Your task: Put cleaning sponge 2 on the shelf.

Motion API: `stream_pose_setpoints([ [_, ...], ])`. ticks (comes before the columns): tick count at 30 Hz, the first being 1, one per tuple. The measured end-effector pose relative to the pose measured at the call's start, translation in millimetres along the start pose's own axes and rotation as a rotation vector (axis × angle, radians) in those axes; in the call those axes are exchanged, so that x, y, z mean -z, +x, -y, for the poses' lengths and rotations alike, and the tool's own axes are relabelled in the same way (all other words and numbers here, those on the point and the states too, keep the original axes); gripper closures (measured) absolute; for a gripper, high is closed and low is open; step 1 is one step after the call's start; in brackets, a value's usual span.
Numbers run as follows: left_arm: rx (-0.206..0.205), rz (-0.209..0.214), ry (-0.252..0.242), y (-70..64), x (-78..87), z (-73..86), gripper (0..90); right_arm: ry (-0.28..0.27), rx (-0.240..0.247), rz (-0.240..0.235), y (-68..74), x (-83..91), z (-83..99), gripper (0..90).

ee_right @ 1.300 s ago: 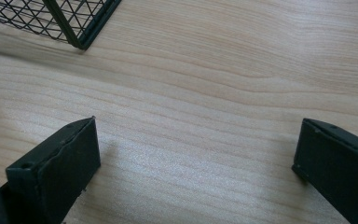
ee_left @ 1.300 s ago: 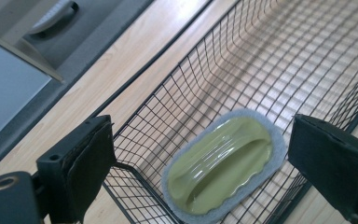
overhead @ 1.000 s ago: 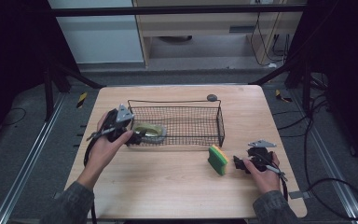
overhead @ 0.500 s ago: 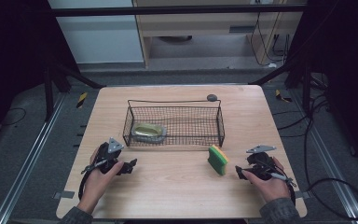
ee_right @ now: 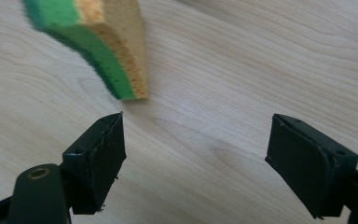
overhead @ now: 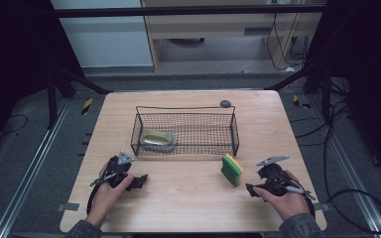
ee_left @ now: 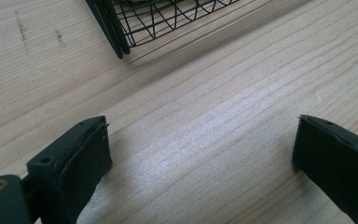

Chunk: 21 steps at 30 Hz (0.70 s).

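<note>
A black wire basket (overhead: 186,128) stands mid-table with a flat olive-gold tin (overhead: 158,140) in its left end. A green and yellow sponge (overhead: 231,169) stands on edge just in front of the basket's right end. My left gripper (overhead: 140,181) rests low on the table at the front left, open, with bare wood between its jaws; the basket's corner (ee_left: 121,32) lies ahead of it. My right gripper (overhead: 251,189) sits at the front right, open and empty, with the sponge (ee_right: 98,42) close ahead and to its left.
A small dark round object (overhead: 225,103) lies on the wooden table (overhead: 188,208) behind the basket. Cables (overhead: 347,198) trail off the table's right side. Metal rails run along the floor on both sides.
My left gripper pulled back from the basket, leaving the tin inside, and came down to the front left. The right gripper drew slightly nearer the front edge.
</note>
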<state>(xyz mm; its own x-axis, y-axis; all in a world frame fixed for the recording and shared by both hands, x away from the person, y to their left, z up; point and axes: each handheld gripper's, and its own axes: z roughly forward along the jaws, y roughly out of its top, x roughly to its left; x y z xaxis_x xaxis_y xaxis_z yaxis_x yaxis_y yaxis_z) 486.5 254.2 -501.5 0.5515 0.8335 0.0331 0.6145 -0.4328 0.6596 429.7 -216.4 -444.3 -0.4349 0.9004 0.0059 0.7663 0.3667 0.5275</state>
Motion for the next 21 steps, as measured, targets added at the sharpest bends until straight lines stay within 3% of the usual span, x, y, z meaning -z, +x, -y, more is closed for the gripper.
stream_pose_setpoints([
  [6, 0.007, 0.007, -0.014, 1.7, -1.6, 2.0, 0.7, 0.0, 0.026, -0.017, 10.7, 8.1, -10.0, 17.5],
  [9, 0.007, 0.013, -0.022, 1.6, -2.3, 2.8, 0.0, 0.017, 0.015, -0.029, 13.7, 9.9, -15.9, 16.6],
  [16, 0.003, 0.018, -0.059, 2.4, -3.5, 6.1, 0.0, 0.025, 0.047, -0.007, 19.9, 16.9, -25.6, 15.5],
  [21, 0.001, 0.02, -0.068, 2.8, -4.0, 6.7, 0.0, 0.035, 0.063, -0.016, 22.7, 22.6, -31.9, 15.3],
])
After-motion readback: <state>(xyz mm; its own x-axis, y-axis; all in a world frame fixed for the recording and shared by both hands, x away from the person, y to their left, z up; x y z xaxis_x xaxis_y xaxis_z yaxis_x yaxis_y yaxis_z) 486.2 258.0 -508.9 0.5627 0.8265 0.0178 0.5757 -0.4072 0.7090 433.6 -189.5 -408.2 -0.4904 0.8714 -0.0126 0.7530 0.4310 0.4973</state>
